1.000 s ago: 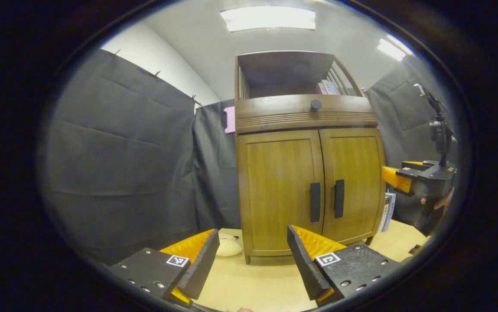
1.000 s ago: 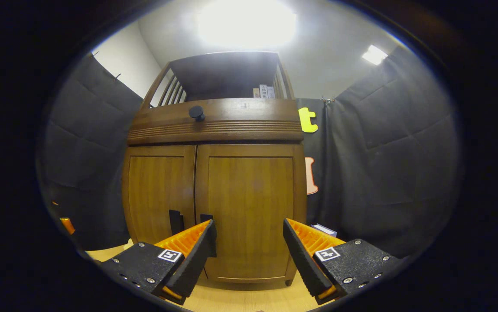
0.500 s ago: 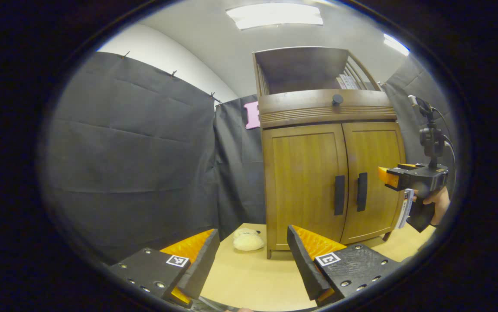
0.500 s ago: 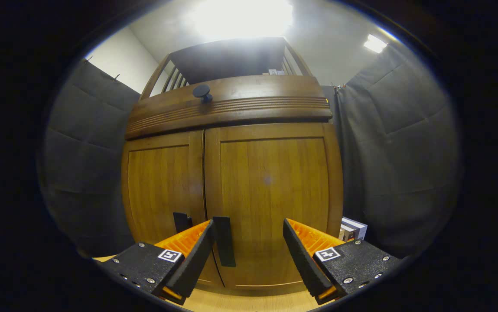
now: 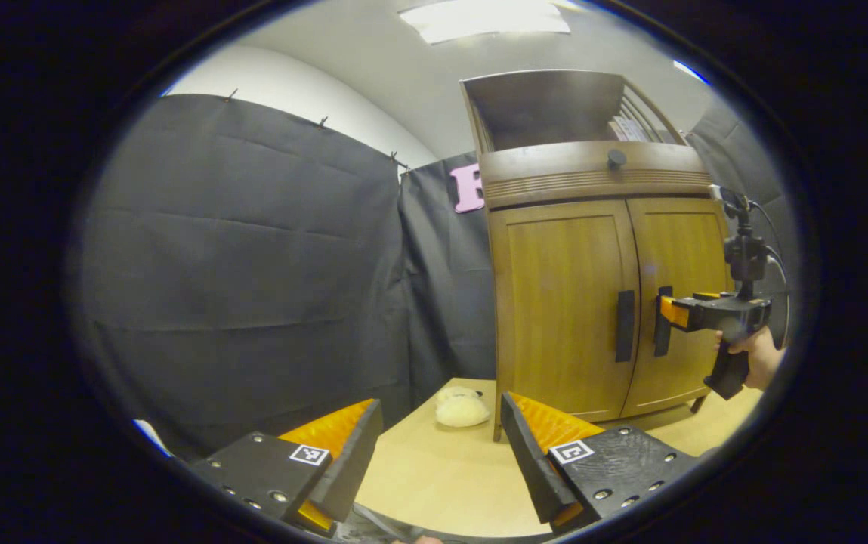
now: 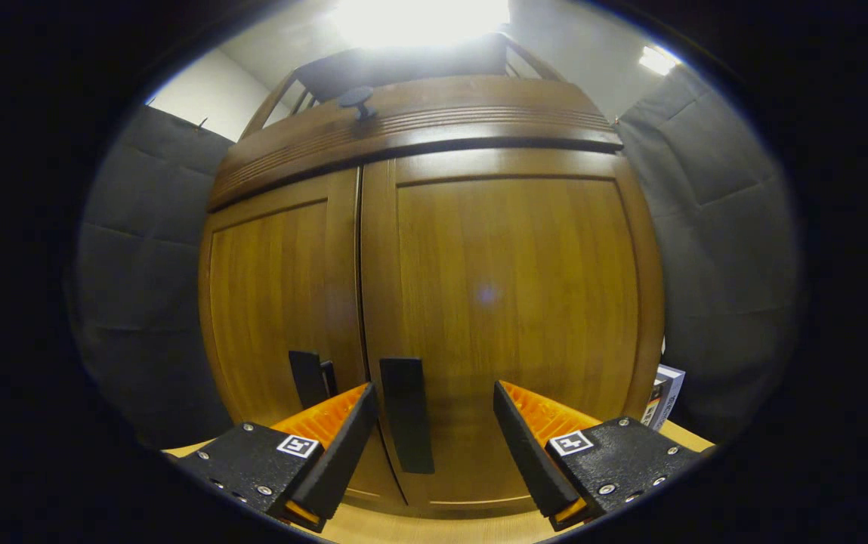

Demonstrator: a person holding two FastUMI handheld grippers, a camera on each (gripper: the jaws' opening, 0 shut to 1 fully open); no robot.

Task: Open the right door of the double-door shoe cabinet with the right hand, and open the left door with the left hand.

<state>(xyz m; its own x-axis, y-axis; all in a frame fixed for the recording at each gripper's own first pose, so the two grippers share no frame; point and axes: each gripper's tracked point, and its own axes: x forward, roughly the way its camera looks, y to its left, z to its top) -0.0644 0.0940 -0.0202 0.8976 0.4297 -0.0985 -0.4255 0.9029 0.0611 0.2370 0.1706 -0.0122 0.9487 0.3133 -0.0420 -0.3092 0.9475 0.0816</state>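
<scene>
A brown wooden shoe cabinet (image 5: 592, 302) stands on the table with both doors closed. In the right gripper view the right door (image 6: 509, 302) is close ahead. Its dark vertical handle (image 6: 407, 414) lies between the open fingers of my right gripper (image 6: 434, 423), nearer the left finger and not touched. The left door's handle (image 6: 305, 378) shows just to its left. My left gripper (image 5: 441, 442) hangs open and empty, well back from the cabinet. From there I see the left door (image 5: 566, 302), its handle (image 5: 625, 325), and the right gripper (image 5: 668, 311) held by a hand (image 5: 758, 355) at the right handle (image 5: 661, 330).
A pale fluffy object (image 5: 462, 408) lies on the light wooden table (image 5: 434, 483) by the cabinet's left foot. Books (image 6: 660, 397) stand to the right of the cabinet. A round knob (image 5: 616, 158) sits on the band above the doors. Black cloth walls close in on all sides.
My right gripper has moved in toward the right door until the handle sits between its fingers. The left gripper view has swung leftward, so the cabinet has drifted to the right.
</scene>
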